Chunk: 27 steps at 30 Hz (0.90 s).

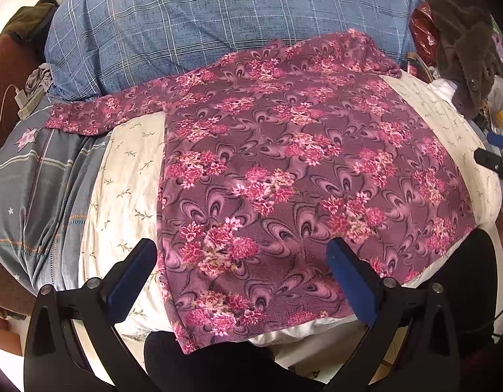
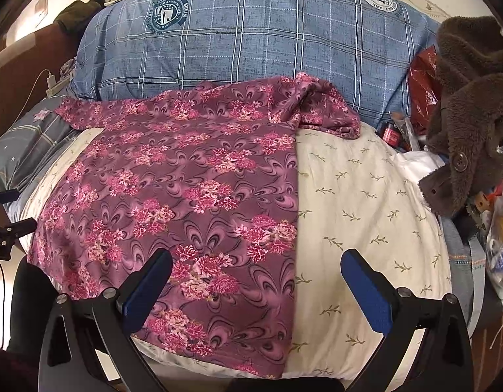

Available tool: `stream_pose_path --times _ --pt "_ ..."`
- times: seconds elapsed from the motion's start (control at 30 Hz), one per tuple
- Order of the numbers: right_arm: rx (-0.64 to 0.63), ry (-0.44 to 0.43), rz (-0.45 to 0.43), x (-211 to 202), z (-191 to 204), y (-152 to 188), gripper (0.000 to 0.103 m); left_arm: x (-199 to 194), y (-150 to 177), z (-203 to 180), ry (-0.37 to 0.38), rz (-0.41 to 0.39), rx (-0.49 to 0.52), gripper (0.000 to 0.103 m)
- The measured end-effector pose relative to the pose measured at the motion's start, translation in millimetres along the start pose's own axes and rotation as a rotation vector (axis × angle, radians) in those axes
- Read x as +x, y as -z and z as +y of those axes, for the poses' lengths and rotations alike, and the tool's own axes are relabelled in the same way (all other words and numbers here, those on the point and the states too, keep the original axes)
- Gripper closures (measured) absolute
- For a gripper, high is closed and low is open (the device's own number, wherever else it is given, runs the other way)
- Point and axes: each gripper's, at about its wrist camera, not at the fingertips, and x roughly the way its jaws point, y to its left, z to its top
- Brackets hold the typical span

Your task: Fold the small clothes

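A purple long-sleeved top with pink flower print point(image 1: 284, 163) point(image 2: 186, 179) lies spread flat on a cream sheet with a small leaf print point(image 1: 127, 170) point(image 2: 365, 212). One sleeve stretches out to the left; the other is bunched at the far right shoulder point(image 2: 326, 111). My left gripper point(image 1: 241, 254) hovers open over the top's near left hem, nothing between its blue pads. My right gripper point(image 2: 256, 268) hovers open over the top's near right edge, one pad over the cloth and one over the sheet. Neither touches the cloth.
A blue plaid pillow point(image 1: 192, 26) point(image 2: 251, 39) lies behind the top. A grey patterned quilt point(image 1: 32, 189) is bunched at the left. A brown fleece garment point(image 2: 470, 107) and mixed clutter with a red bag point(image 2: 421, 78) crowd the right side. A charger point(image 1: 23, 101) sits far left.
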Motion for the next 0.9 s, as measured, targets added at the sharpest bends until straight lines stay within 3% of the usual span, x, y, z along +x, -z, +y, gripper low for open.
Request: stream_pose_path --times 0.2,0.27,0.4,0.73,0.9 --pt "0.094 -0.013 0.004 7.0 -13.0 -0.5 0.000 13.4 -16.6 13.5 0.039 0.042 -0.084 0.000" --pt "0.112 -0.012 0.000 5.9 -17.0 0.8 0.000 15.3 -20.4 12.1 0.007 0.050 -0.065 0.000" --pt "0.108 0.005 0.001 4.1 -22.5 3.5 0.000 17.7 -26.0 8.7 0.037 0.048 -0.072 0.000" --pt "0.147 -0.010 0.017 8.5 -32.7 4.7 0.000 25.5 -32.2 2.4 0.030 0.056 -0.060 0.000" --pt "0.212 -0.021 0.025 14.7 -45.6 3.7 0.000 27.3 -34.8 18.8 0.035 0.056 -0.112 0.000"
